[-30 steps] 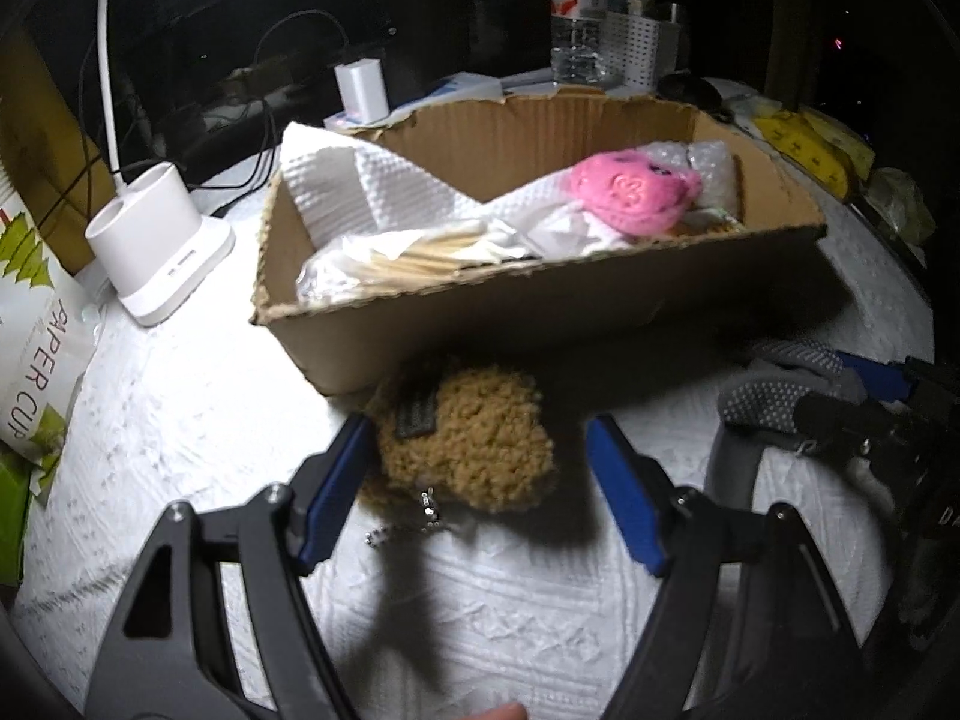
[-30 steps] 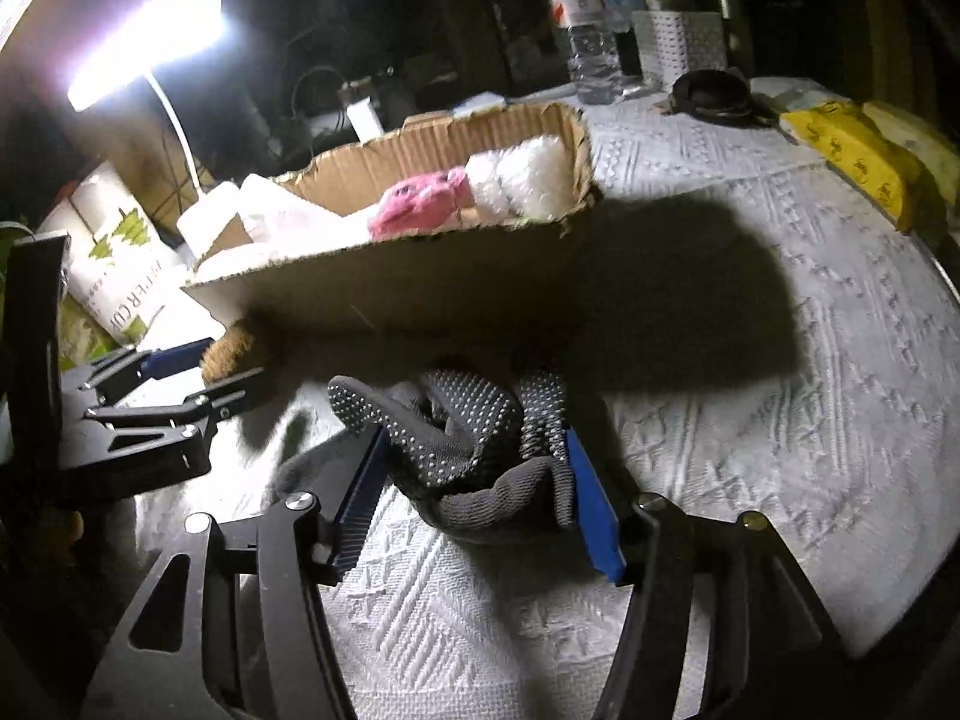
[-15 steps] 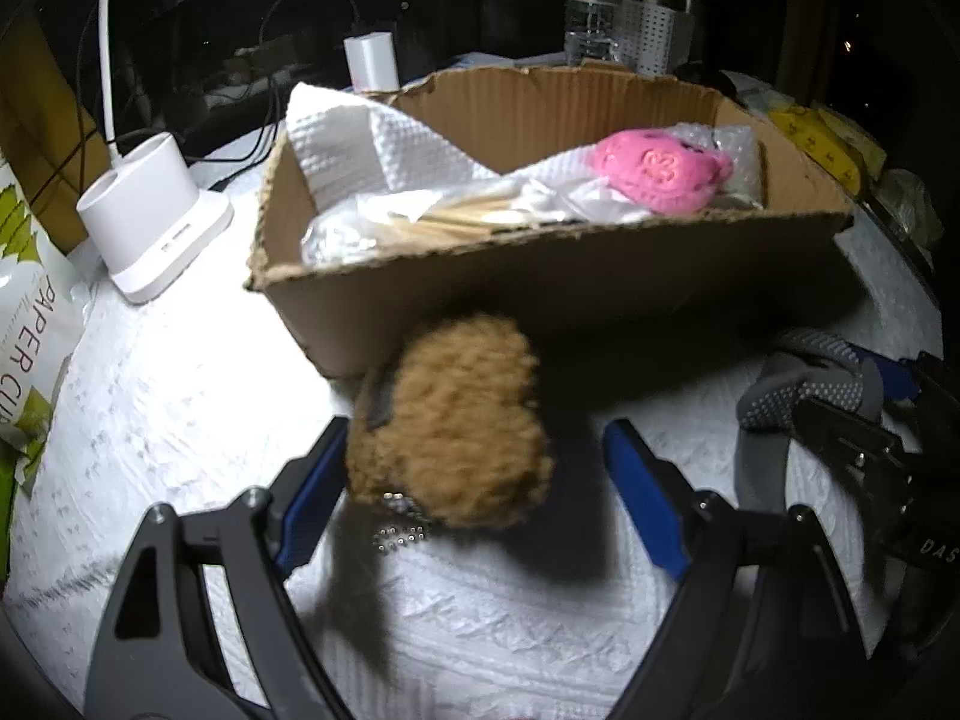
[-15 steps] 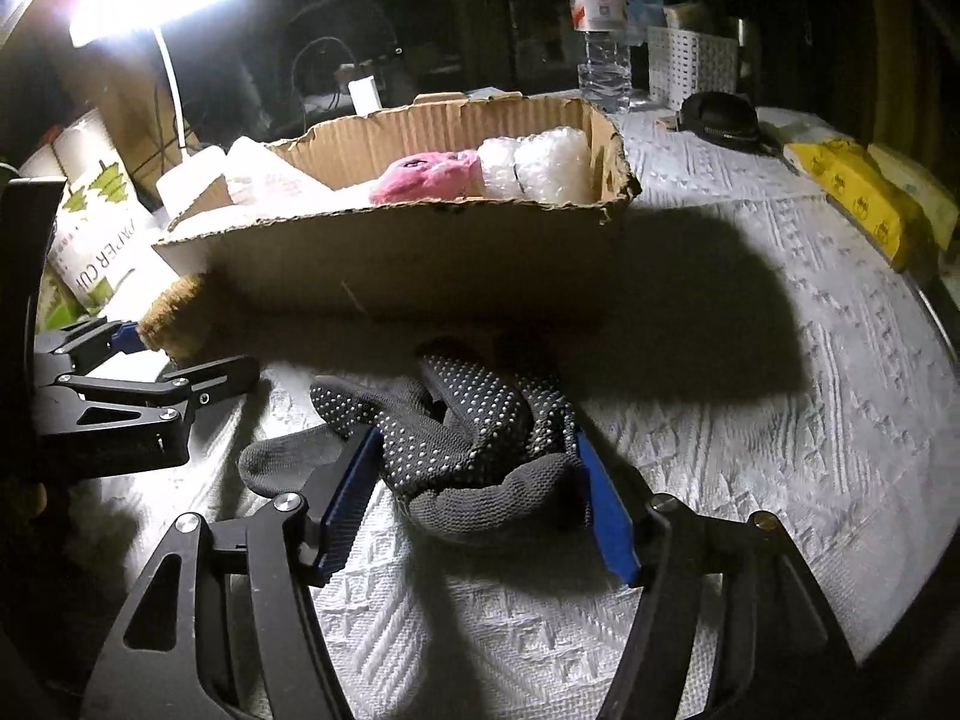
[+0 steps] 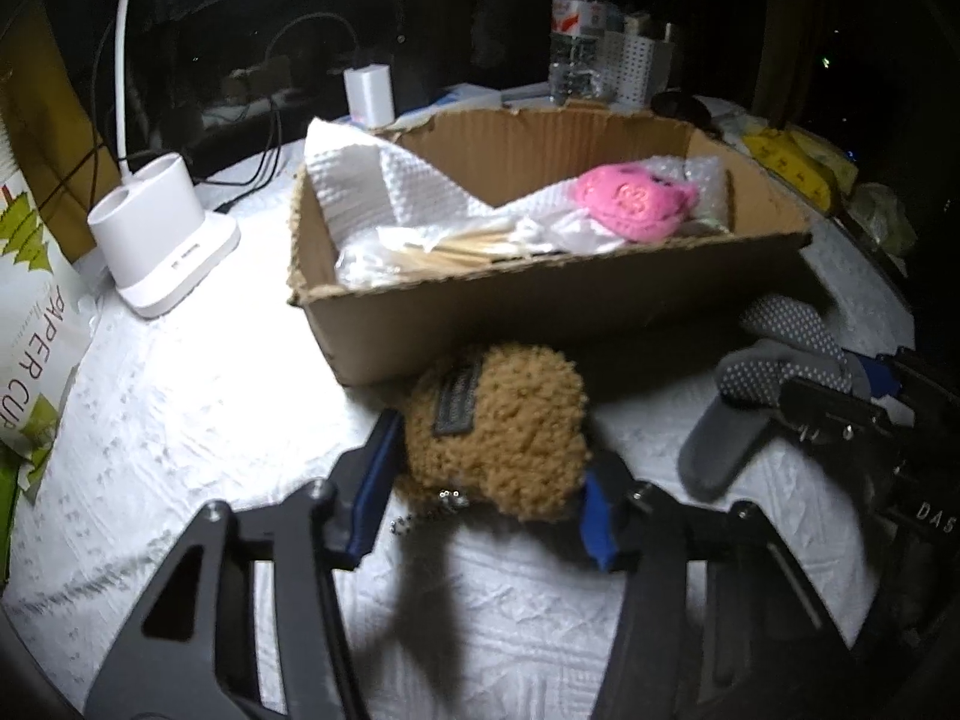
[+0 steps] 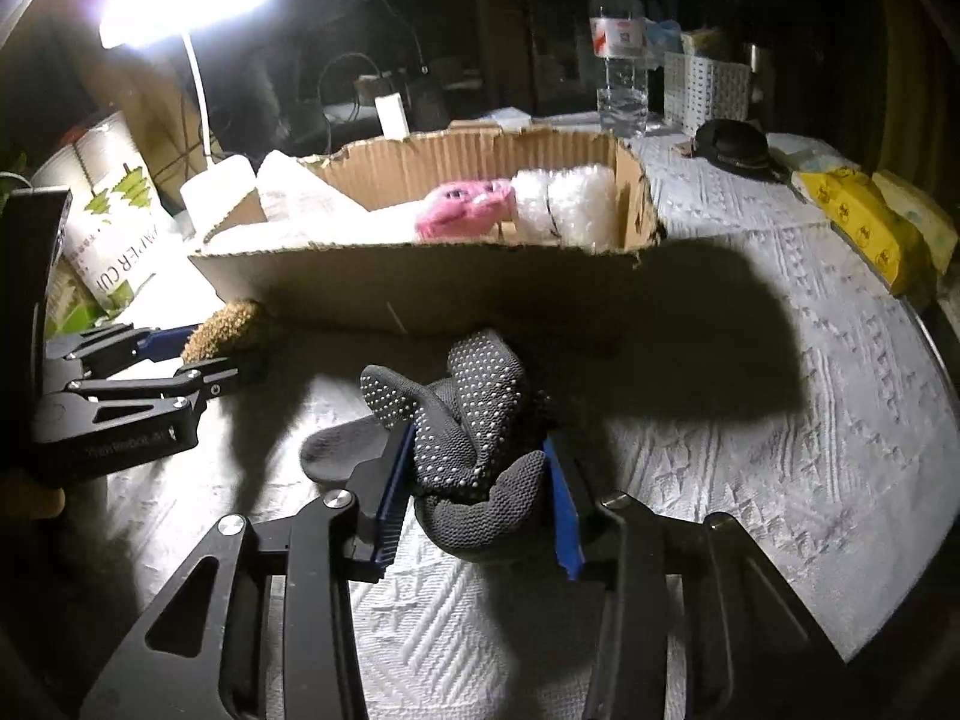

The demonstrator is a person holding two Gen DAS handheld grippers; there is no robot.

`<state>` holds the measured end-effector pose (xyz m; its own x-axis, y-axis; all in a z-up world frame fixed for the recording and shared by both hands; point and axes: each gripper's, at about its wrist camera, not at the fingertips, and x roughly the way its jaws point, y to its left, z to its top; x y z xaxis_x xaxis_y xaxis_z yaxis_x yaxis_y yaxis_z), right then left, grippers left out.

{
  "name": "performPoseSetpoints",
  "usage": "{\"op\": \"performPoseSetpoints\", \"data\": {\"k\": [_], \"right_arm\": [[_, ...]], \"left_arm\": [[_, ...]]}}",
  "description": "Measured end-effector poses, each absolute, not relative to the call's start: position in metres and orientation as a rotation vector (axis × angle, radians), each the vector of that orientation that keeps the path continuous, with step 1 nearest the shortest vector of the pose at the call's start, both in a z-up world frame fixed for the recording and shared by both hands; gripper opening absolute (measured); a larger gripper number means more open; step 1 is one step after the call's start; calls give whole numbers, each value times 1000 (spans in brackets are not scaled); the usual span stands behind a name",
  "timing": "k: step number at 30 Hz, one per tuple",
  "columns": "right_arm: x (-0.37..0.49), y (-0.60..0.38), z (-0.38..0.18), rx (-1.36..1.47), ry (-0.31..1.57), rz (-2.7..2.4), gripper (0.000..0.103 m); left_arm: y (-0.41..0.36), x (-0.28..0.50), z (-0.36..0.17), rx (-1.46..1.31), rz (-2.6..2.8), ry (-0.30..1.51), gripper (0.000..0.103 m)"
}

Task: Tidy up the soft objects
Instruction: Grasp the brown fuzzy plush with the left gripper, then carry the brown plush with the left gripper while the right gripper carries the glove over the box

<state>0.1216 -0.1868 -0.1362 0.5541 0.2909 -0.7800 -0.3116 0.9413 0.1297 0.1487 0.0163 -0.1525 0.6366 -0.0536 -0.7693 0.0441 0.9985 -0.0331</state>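
My left gripper [image 5: 480, 498] is shut on a fuzzy brown plush pouch [image 5: 504, 426] with a small chain and holds it just above the cloth, in front of the cardboard box [image 5: 540, 306]. My right gripper [image 6: 474, 492] is shut on a grey dotted work glove [image 6: 474, 420] and lifts it off the cloth; the glove also shows in the left wrist view [image 5: 774, 360]. The box holds a pink plush toy [image 5: 630, 201], bubble wrap [image 6: 567, 207], white paper towel [image 5: 390, 180] and a bag of wooden sticks [image 5: 456, 249]. The left gripper shows in the right wrist view [image 6: 198, 354].
A white lamp base [image 5: 159, 246] stands left of the box, a paper cup pack [image 5: 30, 324] at the far left. A water bottle [image 6: 621, 60], a white basket [image 6: 705, 87], a black item [image 6: 732, 141] and yellow packs [image 6: 864, 228] lie behind and right.
Both grippers closed: the left on the brown pouch, the right on the glove. Both objects have risen off the cloth, and the grippers moved toward the box.
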Motion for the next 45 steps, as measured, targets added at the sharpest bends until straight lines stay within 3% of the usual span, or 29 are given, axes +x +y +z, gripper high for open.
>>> {"op": "performPoseSetpoints", "data": {"k": [8,34,45], "right_arm": [[115,-185,-112,-24,870,371,42],[138,-208,-45,-9,709,357,42],[162,-212,-46,0,710,354,42]], "left_arm": [[12,133,-132,-9,-105,830,43],[-18,142,-45,36,-173,629,43],[-16,169,-41,19,-160,600,43]]}}
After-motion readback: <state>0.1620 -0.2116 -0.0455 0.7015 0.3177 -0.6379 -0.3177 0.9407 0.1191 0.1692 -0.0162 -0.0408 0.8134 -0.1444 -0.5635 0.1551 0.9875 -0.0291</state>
